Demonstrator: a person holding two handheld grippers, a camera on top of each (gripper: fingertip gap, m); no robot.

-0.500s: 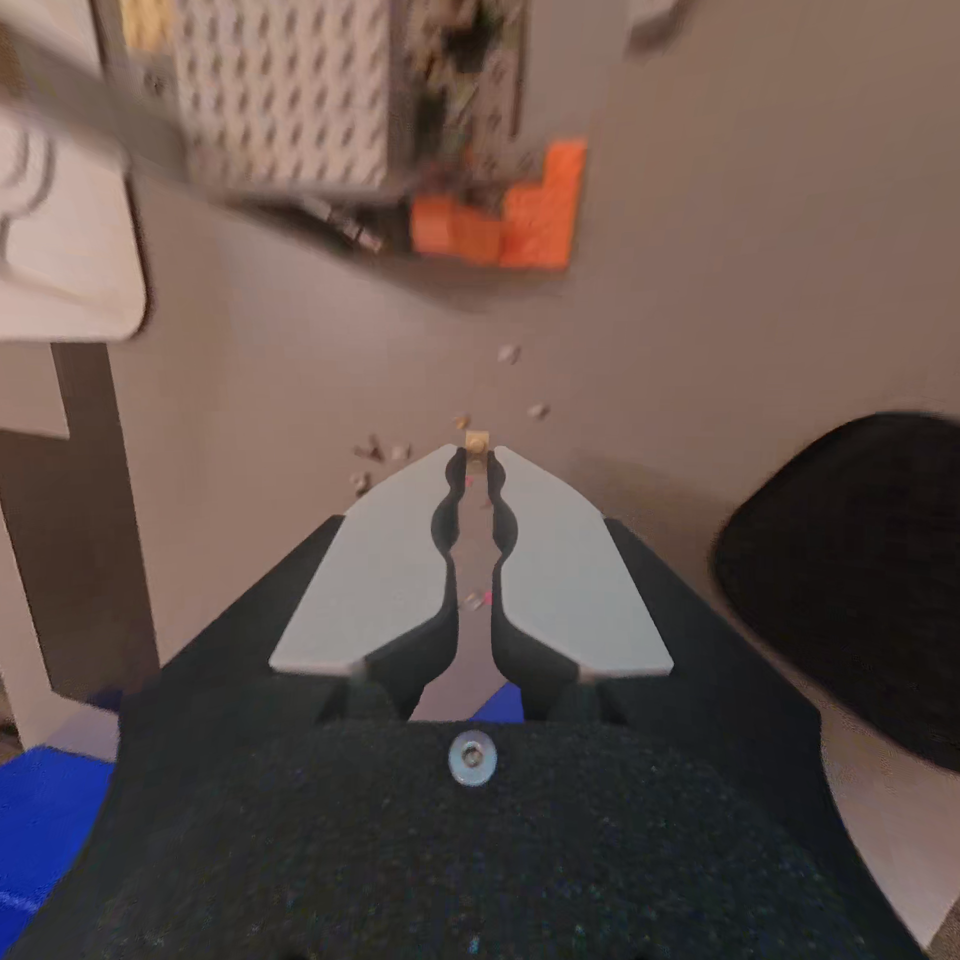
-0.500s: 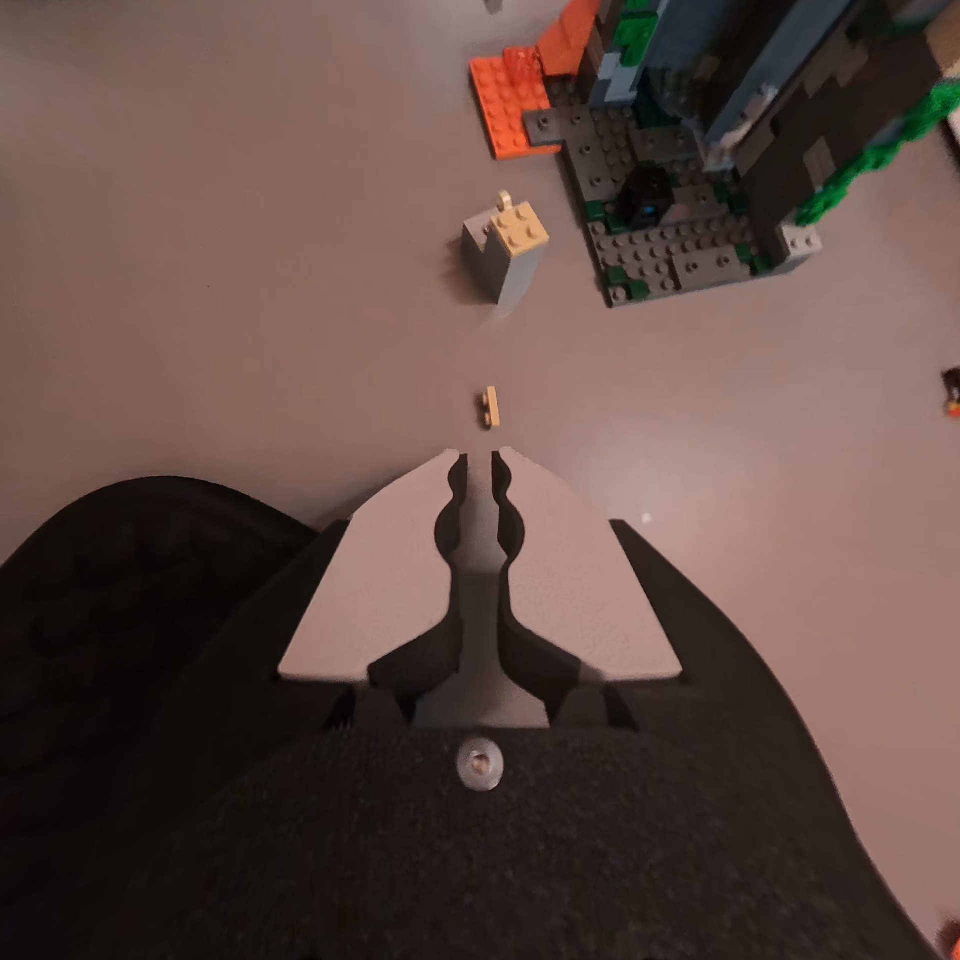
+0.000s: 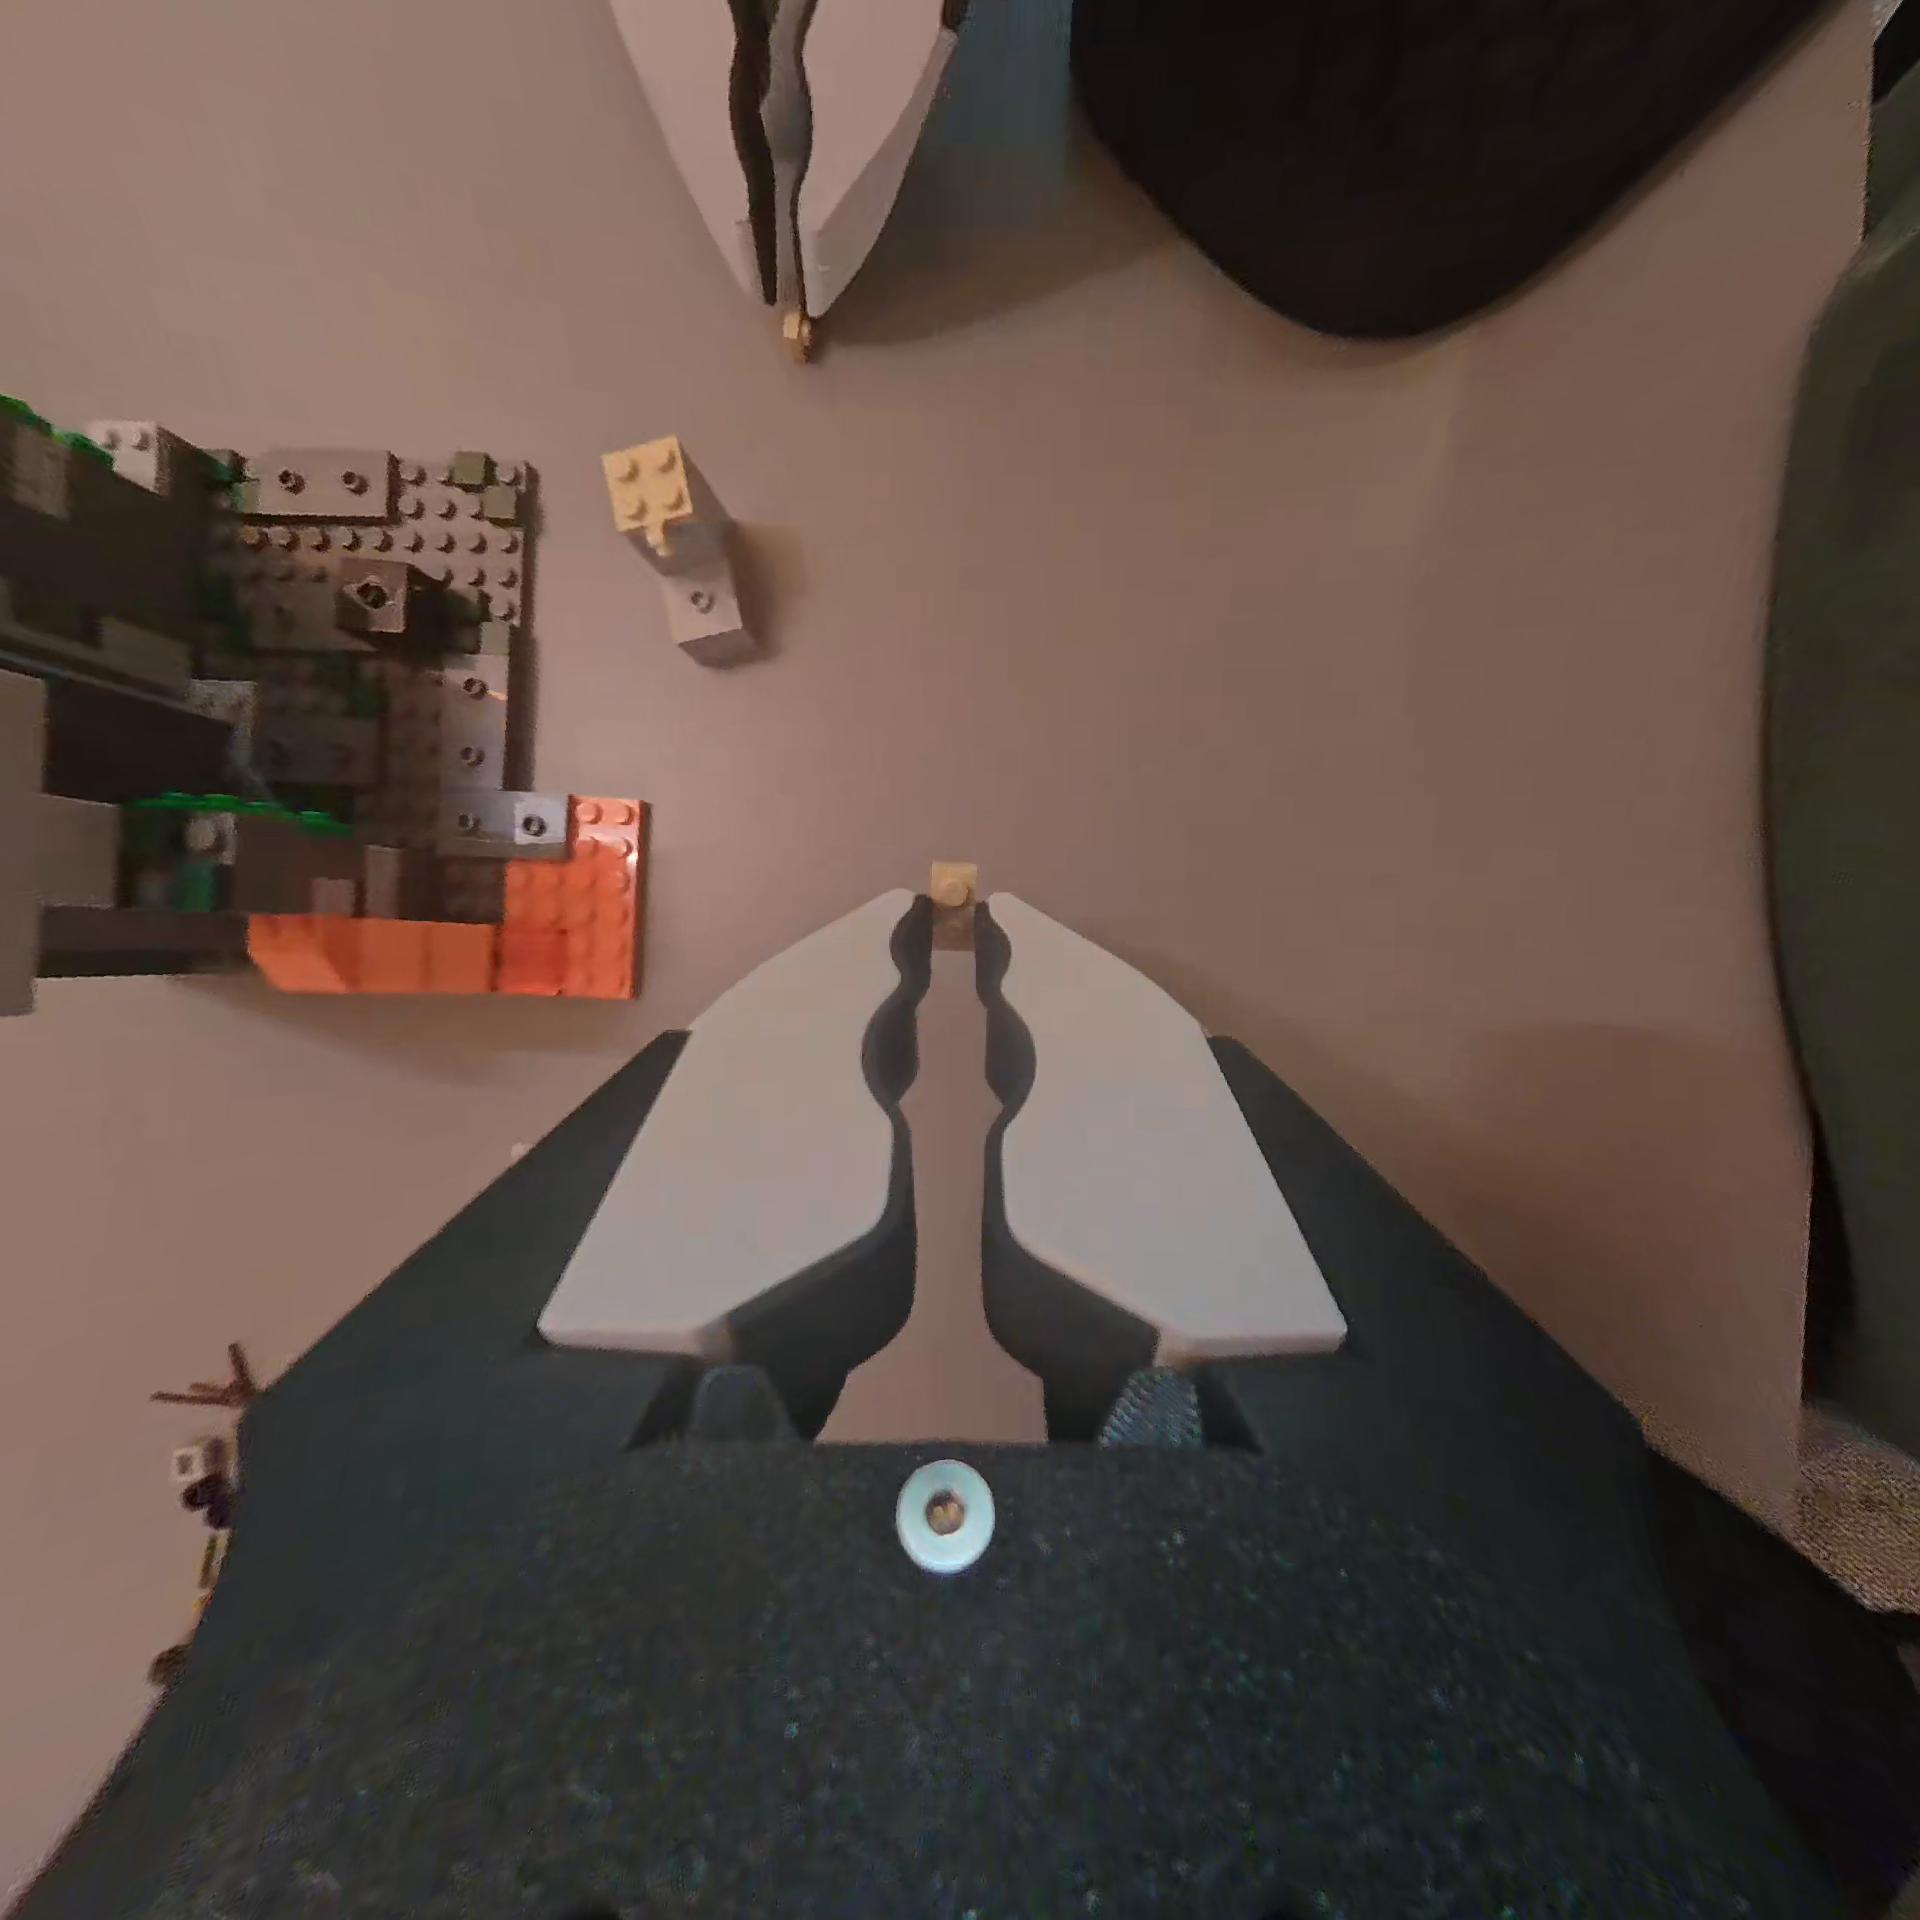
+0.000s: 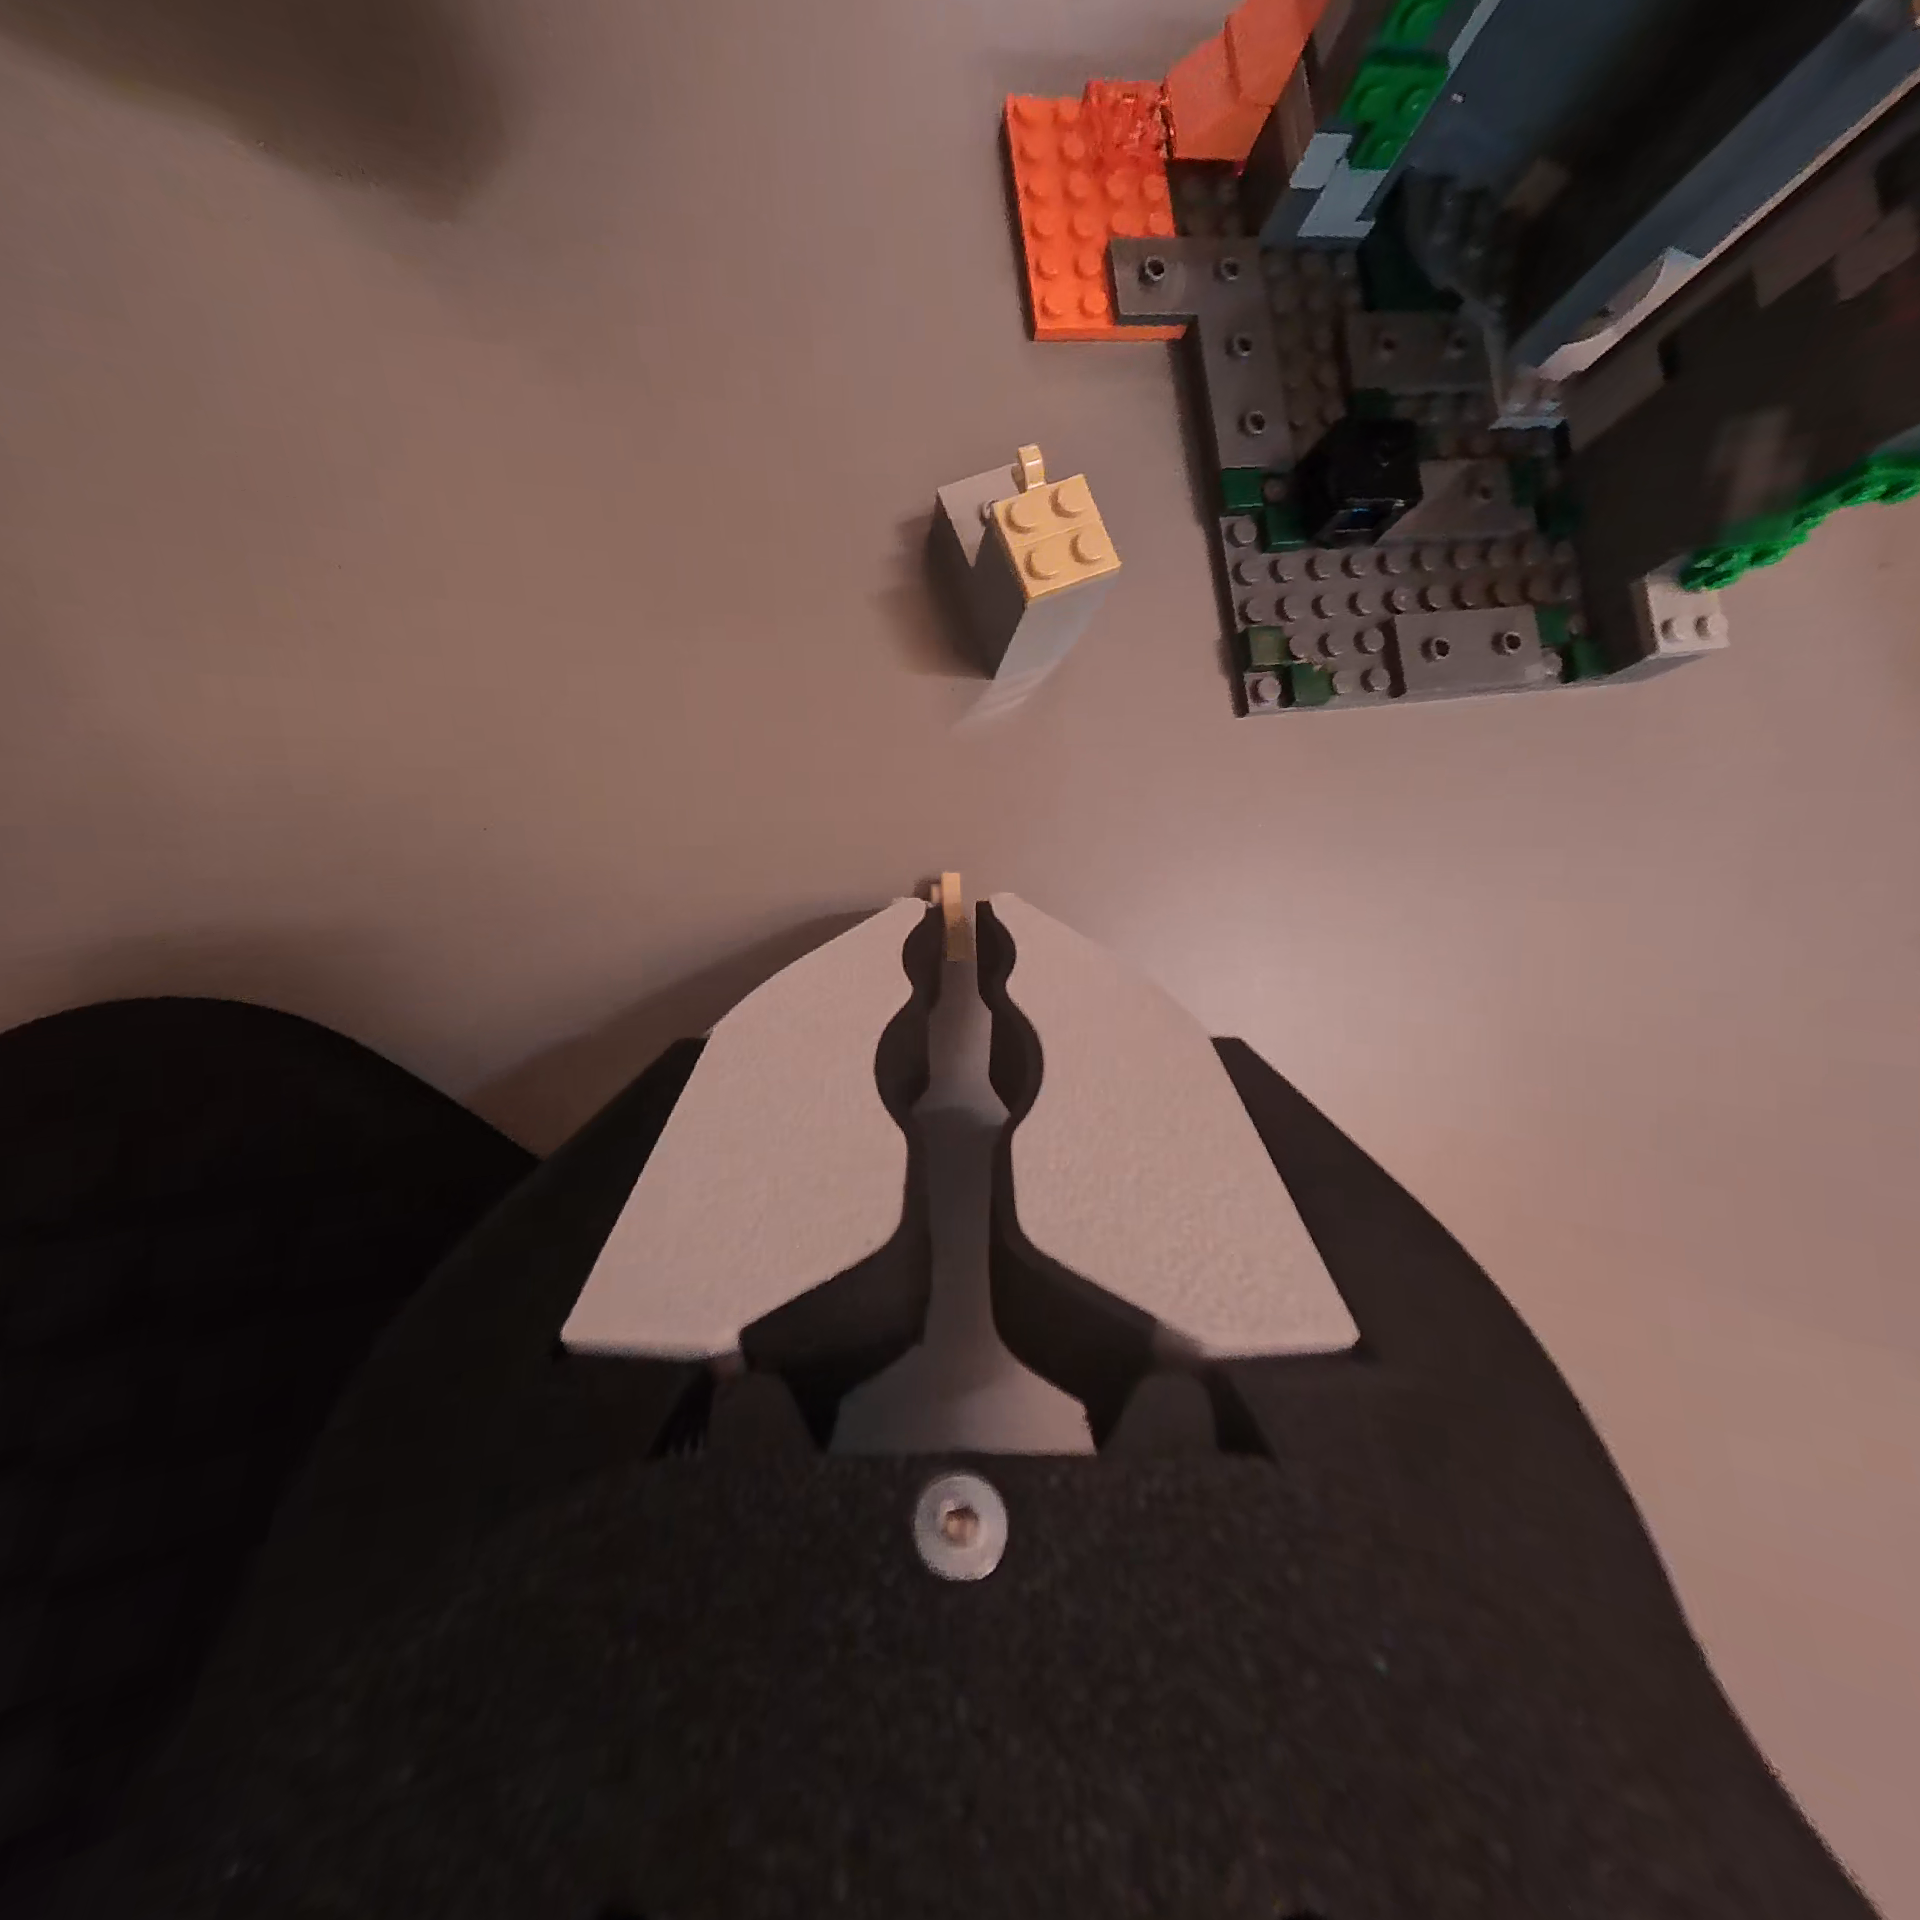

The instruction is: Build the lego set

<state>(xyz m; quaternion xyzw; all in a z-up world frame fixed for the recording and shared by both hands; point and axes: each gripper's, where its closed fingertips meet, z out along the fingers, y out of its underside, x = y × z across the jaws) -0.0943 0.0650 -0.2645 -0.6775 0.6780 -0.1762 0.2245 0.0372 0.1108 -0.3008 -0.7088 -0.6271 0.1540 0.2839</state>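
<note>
Fingertips of my left gripper (image 3: 951,909) pinch a tiny tan one-stud plate (image 3: 952,896), stud facing the camera, both pads pressed on its sides, held above the table (image 3: 1299,644). My right gripper (image 4: 953,914) is nearly closed around a thin tan plate (image 4: 954,920) standing on edge. Its stud points at the left finger and a sliver of gap shows on the right side, so I can't call that grip firm. The left wrist view shows this gripper's tips (image 3: 795,301) with the tan bit (image 3: 798,335) at the very end.

Both pieces look light, rigid and smooth, I judge, so likely to twist or pop out. Best hold is on the flat opposite sides, not across the stud.

Farther out, a small grey block with a tan four-stud top (image 4: 1029,566) stands alone. Beyond it sits the big grey-and-green brick build (image 4: 1455,520) with an orange plate (image 4: 1081,229) at its corner. Bare table between grippers and block gives open room. The build's edge is near on one side, and a black rounded object (image 3: 1403,156) and dark green fabric (image 3: 1860,831) crowd the other.
</note>
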